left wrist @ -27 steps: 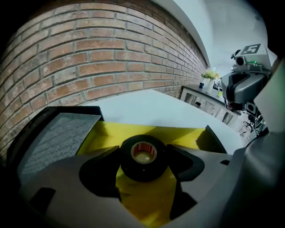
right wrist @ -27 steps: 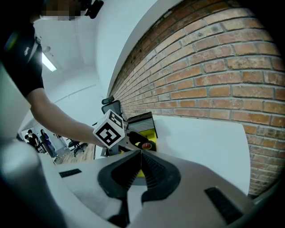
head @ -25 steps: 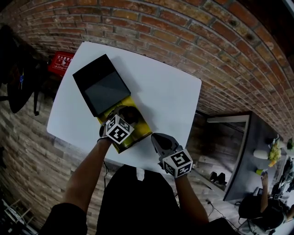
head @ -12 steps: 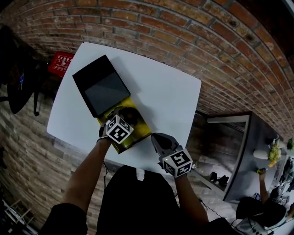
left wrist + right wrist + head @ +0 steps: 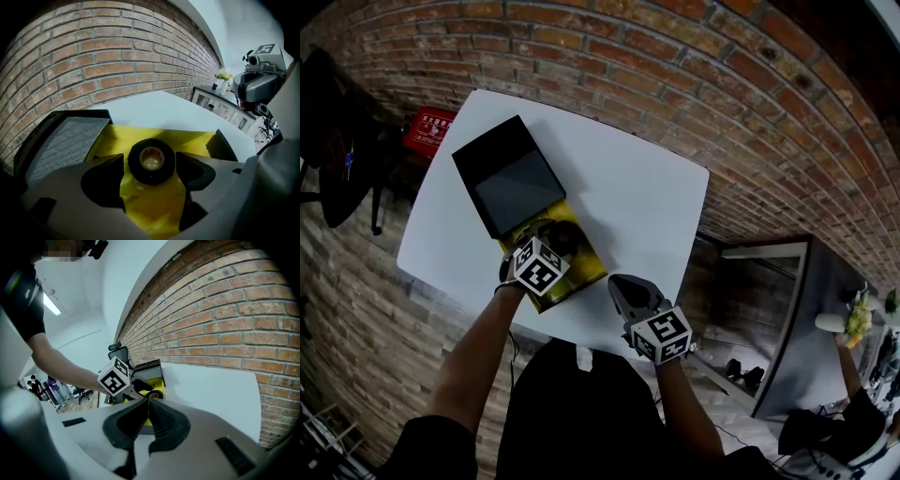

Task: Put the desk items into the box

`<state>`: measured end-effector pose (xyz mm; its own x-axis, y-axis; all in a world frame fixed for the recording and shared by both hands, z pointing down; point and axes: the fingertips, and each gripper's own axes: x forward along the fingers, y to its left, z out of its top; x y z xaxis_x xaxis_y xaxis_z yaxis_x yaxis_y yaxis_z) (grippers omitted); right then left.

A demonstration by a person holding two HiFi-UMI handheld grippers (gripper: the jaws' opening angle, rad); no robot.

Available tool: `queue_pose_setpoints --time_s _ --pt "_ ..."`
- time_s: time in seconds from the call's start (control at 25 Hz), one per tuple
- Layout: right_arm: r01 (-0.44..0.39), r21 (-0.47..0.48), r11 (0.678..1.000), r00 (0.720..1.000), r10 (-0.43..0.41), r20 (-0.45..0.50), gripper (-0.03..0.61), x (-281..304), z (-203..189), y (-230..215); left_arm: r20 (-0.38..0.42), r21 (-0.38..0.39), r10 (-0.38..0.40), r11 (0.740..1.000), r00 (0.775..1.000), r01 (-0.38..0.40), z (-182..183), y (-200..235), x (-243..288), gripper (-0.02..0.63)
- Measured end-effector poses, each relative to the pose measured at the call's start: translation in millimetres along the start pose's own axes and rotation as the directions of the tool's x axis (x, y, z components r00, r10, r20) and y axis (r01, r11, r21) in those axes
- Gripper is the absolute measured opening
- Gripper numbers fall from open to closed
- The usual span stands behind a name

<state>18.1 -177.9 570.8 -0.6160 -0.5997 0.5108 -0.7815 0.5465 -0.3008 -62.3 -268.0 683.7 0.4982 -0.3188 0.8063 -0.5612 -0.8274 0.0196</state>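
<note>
On the white table (image 5: 628,202) stands a yellow box (image 5: 584,270) with its black lid (image 5: 508,176) lying open behind it. My left gripper (image 5: 546,242) hovers over the box. In the left gripper view it (image 5: 150,165) is open, its jaws standing either side of a black tape roll (image 5: 151,161) that lies flat on the yellow box floor (image 5: 159,211). The grey-lined lid (image 5: 61,140) is at the left. My right gripper (image 5: 620,284) rests near the table's front edge, right of the box. Seen in its own view, the right gripper (image 5: 146,401) is shut with nothing in it.
A brick wall (image 5: 675,66) runs behind the table. On the floor to the left sit a red crate (image 5: 429,131) and a dark chair (image 5: 328,141). The table's front edge passes just under my right gripper.
Neither gripper nor the box has visibly moved. Only the head view has shifted slightly.
</note>
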Motion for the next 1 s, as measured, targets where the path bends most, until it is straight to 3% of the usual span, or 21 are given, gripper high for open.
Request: queue_pose_setpoints --time_s 0.36,0.56,1.0 --pt "-0.051 -0.071 0.996 0.998 0.053 0.027 0.022 -17.0 4.2 7.7 0.053 -0.053 0.078 0.996 0.995 -0.076 7.5 -11.0 -37.8 0.339" --pt "-0.083 -0.1 0.992 0.995 0.088 0.049 0.021 -35.2 4.4 12.4 0.106 -0.117 0.151 0.983 0.983 -0.139 13.8 -24.4 -65.4 0.194" --pt "-0.162 -0.153 0.975 0.978 0.18 0.108 0.021 -88.7 6.1 24.1 0.241 -0.333 0.283 0.922 0.929 -0.195 24.2 -86.4 -134.3 0.032"
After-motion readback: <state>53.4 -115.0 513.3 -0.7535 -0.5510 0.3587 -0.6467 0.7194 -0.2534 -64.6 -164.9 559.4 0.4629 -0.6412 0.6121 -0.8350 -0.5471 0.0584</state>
